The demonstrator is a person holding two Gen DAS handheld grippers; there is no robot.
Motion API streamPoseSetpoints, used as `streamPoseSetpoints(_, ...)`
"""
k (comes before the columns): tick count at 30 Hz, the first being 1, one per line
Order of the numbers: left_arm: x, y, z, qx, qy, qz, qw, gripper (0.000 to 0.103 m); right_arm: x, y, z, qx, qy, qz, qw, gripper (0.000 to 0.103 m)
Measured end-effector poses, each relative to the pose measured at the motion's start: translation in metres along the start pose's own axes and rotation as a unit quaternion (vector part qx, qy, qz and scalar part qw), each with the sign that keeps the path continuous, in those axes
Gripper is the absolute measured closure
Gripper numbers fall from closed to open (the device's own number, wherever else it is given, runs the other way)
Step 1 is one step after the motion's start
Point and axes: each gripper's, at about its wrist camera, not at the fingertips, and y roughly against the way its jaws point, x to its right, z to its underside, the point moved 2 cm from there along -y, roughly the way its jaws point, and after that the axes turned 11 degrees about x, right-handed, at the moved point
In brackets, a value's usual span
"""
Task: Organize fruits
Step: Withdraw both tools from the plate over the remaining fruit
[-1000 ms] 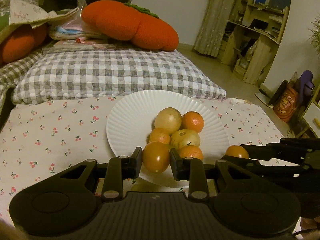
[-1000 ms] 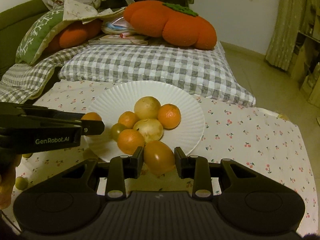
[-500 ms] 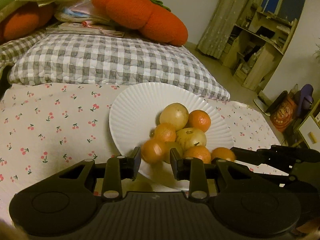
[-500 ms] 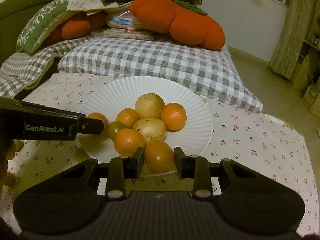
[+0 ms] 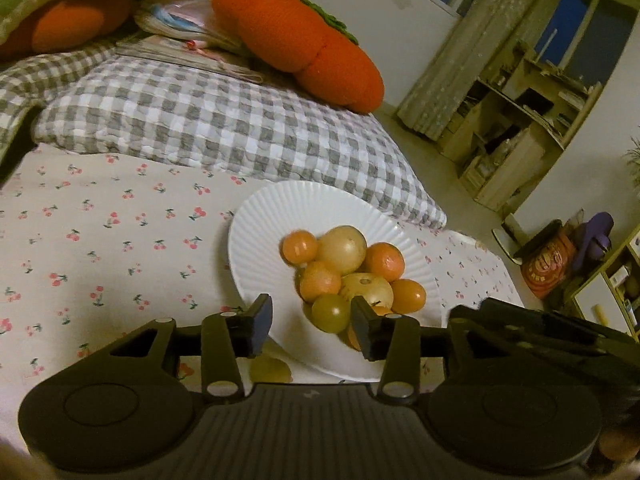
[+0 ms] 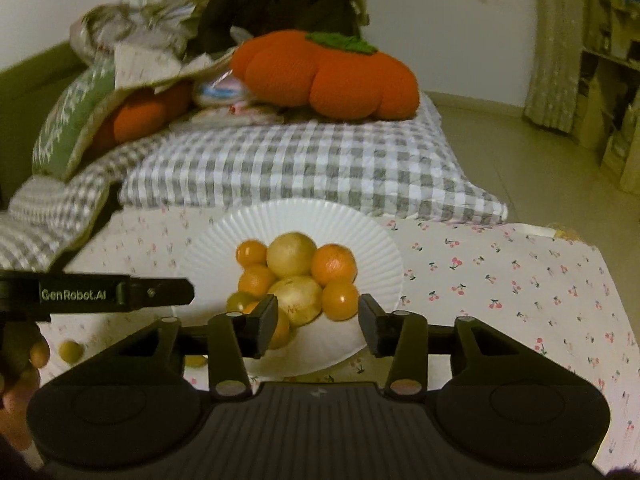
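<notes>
A white ribbed plate [image 5: 256, 232] [image 6: 372, 236] on the cherry-print cloth holds a heap of orange and yellow fruits [image 5: 344, 250] [image 6: 291, 254]. My left gripper [image 5: 312, 330] hovers at the plate's near rim, jaws opening. A greenish fruit [image 5: 331, 313] lies on the plate between the pads, not pinched. My right gripper [image 6: 318, 330] is over the near rim too, jaws opening, and nothing is pressed between its pads. An orange fruit [image 6: 340, 300] and a yellow one [image 6: 298, 300] rest just beyond them. The left gripper's black finger [image 6: 160, 292] reaches in from the left.
Loose small fruits lie on the cloth: one [image 5: 270, 372] under my left gripper, others [image 6: 70, 350] [image 6: 196, 360] at the near left. A checked cushion [image 6: 304, 168] and an orange plush pillow [image 6: 328, 76] sit behind the plate. A hand [image 6: 20, 364] shows at lower left.
Both grippers were shut on a fruit each; their jaws have now parted and both fruits lie on the plate with the heap. Both views have tilted as the grippers rolled.
</notes>
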Motion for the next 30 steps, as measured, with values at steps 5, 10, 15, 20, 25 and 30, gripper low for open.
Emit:
streamPoseSetpoints(5, -0.004, 0.015, -0.004, 0.002, 0.016, -0.005, 0.9999, 0.062, 0.003, 0.016, -0.002, 0.006, -0.044, -0.025, 0.999, 0.035)
streamPoseSetpoints(10, -0.002, 0.034, -0.006, 0.014, 0.000, -0.034, 0.9993, 0.059, -0.006, 0.031, -0.001, 0.013, -0.025, -0.027, 0.999, 0.023)
streamPoseSetpoints(15, -0.001, 0.052, -0.003, 0.027, -0.031, -0.079, 0.9960, 0.056, -0.015, 0.039, 0.008, 0.003, -0.012, -0.032, 0.999, 0.018)
streamPoseSetpoints(20, -0.002, 0.065, 0.001, 0.028, -0.043, -0.104, 0.9932, 0.052, -0.032, 0.049, 0.013, 0.016, 0.029, -0.027, 0.999, 0.010)
streamPoseSetpoints(25, -0.003, 0.076, 0.006, 0.025, -0.044, -0.110, 0.9926, 0.046, -0.039, 0.057, 0.019, 0.026, 0.052, -0.022, 0.998, 0.006)
streamPoseSetpoints(30, -0.006, 0.084, 0.012, 0.024, -0.046, -0.126, 0.9906, 0.027, -0.040, 0.060, 0.025, 0.020, 0.060, -0.016, 0.998, 0.002)
